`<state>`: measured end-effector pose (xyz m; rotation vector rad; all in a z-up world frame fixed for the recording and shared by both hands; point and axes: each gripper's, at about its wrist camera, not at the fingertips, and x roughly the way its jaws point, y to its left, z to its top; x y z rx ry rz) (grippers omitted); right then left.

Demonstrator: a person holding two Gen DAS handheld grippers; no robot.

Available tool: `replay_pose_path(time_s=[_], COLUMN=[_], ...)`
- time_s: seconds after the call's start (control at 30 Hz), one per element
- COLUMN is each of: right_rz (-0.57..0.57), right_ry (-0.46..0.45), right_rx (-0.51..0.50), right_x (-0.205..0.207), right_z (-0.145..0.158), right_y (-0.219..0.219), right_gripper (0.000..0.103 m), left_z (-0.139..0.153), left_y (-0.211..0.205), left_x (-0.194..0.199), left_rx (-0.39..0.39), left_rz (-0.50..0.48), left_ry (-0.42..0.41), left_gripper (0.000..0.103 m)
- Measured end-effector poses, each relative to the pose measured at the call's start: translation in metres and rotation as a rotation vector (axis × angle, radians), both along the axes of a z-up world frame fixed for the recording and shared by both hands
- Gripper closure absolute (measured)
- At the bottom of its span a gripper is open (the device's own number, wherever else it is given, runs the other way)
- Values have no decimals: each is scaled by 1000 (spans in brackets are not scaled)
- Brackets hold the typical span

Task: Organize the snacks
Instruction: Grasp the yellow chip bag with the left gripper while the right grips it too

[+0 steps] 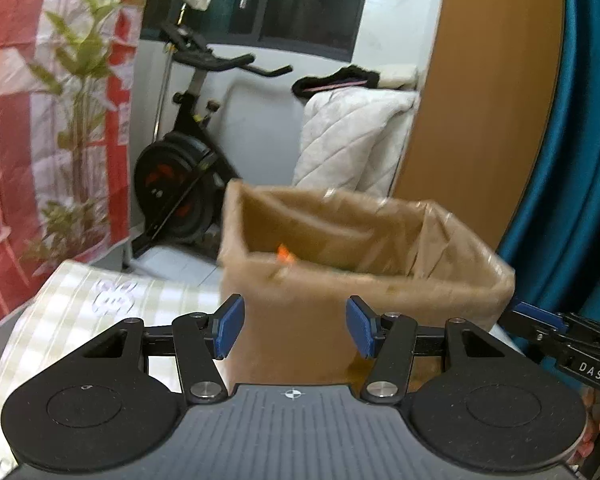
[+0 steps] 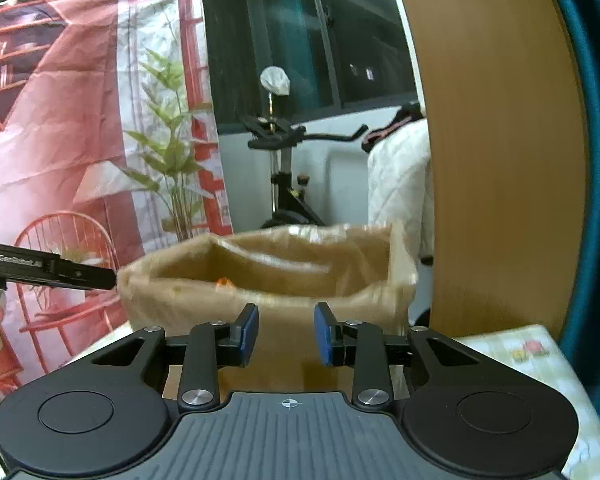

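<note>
box (image 1: 364,280) of brown card, wrapped in clear film, open top, standing on the checked tablecloth (image 1: 80,312) toward the far edge of the surface; blurred in both views, so detail is poor. something orange (image 1: 285,257) shows just inside its near wall, likely a snack already dropped in, though too smeared to name. left gripper (image 1: 295,326) sits just before the near wall, jaws apart, nothing between the blue pads. right gripper (image 2: 286,334) faces the same wall from the other side, jaws apart too but narrower, also empty. each gripper shows at the edge of the other's view, flanking the box, probably to steady or shift it rather than to load it. no loose snacks visible on the cloth, so sorting looks well along or paused. room to move: bare cloth at the left and right corners; behind the box the surface ends, with an exercise bike (image 1: 188,184), a printed backdrop (image 1: 40,120) and a wooden panel (image 1: 480,100) beyond. pushing the box away risks the far edge.
</note>
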<state>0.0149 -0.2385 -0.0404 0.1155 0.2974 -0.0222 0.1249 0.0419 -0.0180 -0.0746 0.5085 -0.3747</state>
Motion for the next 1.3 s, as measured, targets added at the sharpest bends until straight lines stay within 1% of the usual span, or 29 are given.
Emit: replay_pose_path(time_s=[0.13,0.3,0.37,0.5,0.67,0.73,0.8,0.9,1.0,1.07,1.1,1.17,1.3], right_rz=[-1,37,59,99,164,168,173,180,181,179,177,171,180], right_ry=[57,165,212,262,330,364,383,404,433,435,432,426,398], right_rx=[36,17,1,-9,-48,-60,-45,-20,-8,6,9,15,30], right_x=[-11,-15,-12,-4,13,19,21,21,21,20,21,20,14], right_z=[-22,-53,-63,-79,-97,-104,-109,-115,-122,-126,-126,-127,-121], right_y=[5,21,28,42,61,64,62,59,57,55,55,54,53], right_gripper=[73,73,73,73,72,72,71,70,71,73,74,78,83], left_z=[-17,-48,-63,-96,-125,-134,-144,-156,-166,-169,-169,-167,-156], left_y=[4,-1,-5,-14,-22,-25,-30,-35,-37,-36,-36,-37,-34], left_x=[-12,-20,-21,-15,-6,-4,-6,-4,-1,0,-1,-4,-15], left_rx=[12,3,-4,-9,-23,-27,-30,-26,-31,-53,-48,-30,-22], left_rz=[-17,-79,-103,-137,-172,-186,-202,-227,-227,-233,-234,-245,-249], left_ry=[36,106,151,236,311,338,355,375,399,401,394,372,334], left_gripper=[44,44,45,46,46,47,47,47,48,53,55,61,63])
